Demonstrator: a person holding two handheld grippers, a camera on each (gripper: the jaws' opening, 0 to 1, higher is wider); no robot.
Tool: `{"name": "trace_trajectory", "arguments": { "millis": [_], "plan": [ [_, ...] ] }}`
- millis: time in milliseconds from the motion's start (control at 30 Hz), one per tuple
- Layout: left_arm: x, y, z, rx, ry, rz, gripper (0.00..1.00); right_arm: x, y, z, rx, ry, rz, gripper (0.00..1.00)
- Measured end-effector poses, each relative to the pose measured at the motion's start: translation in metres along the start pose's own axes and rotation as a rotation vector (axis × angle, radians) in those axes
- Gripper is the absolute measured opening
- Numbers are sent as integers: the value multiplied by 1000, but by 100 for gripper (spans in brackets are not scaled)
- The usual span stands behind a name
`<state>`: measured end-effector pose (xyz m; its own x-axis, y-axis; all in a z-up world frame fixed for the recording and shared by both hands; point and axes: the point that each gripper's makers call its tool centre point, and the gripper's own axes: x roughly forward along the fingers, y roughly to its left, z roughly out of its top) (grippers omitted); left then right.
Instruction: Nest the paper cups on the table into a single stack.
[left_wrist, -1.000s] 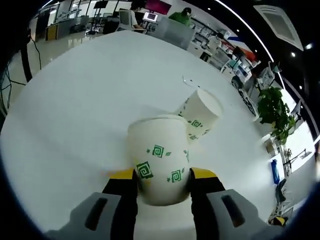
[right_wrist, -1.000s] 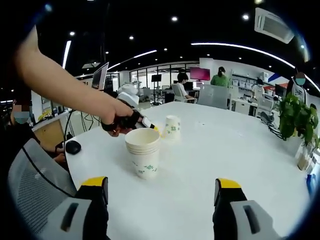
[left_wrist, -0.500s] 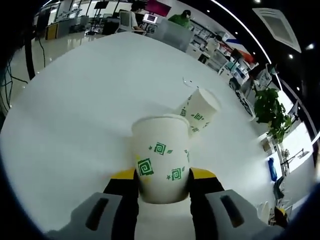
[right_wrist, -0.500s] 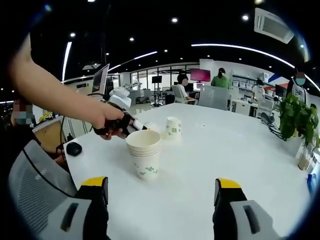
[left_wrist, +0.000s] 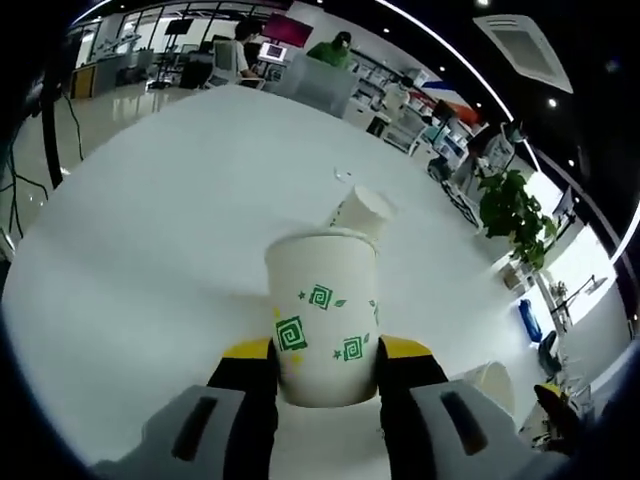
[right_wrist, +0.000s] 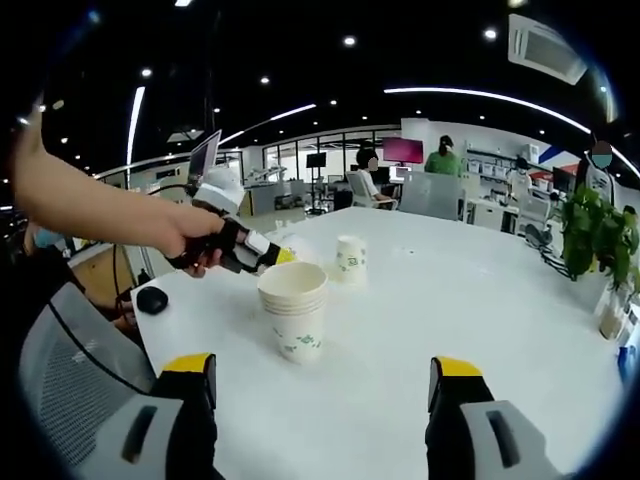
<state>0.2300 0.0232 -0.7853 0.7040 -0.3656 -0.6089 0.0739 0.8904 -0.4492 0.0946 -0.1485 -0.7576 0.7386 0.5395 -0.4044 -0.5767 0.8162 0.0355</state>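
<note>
Left gripper (left_wrist: 325, 355) clamps a cup (left_wrist: 322, 315) above the table (left_wrist: 150, 230); right gripper (right_wrist: 320, 385) gapes wide, empty, facing the stack (right_wrist: 294, 320).

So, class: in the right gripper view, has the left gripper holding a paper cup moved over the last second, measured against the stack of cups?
Yes. The left gripper has lifted and drawn back toward the view's left, away from the white paper cup stack, whose place on the white table is unchanged.

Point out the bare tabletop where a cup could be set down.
Bare table lies to the right of the cup stack toward the plant, and in front between the right gripper's jaws. It is crowded left of the stack, where the left gripper holds a cup, with a single cup behind.
</note>
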Motion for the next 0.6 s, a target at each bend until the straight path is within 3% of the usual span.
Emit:
{"name": "trace_trajectory", "arguments": {
  "millis": [267,600],
  "plan": [
    [-24,-25,24,54,-78,-89,38,-1,0,1,14,-4,2,88],
    [-39,-46,29,121,-115,-165,38,-4,-2,6,34,-29,-1,85]
  ]
}}
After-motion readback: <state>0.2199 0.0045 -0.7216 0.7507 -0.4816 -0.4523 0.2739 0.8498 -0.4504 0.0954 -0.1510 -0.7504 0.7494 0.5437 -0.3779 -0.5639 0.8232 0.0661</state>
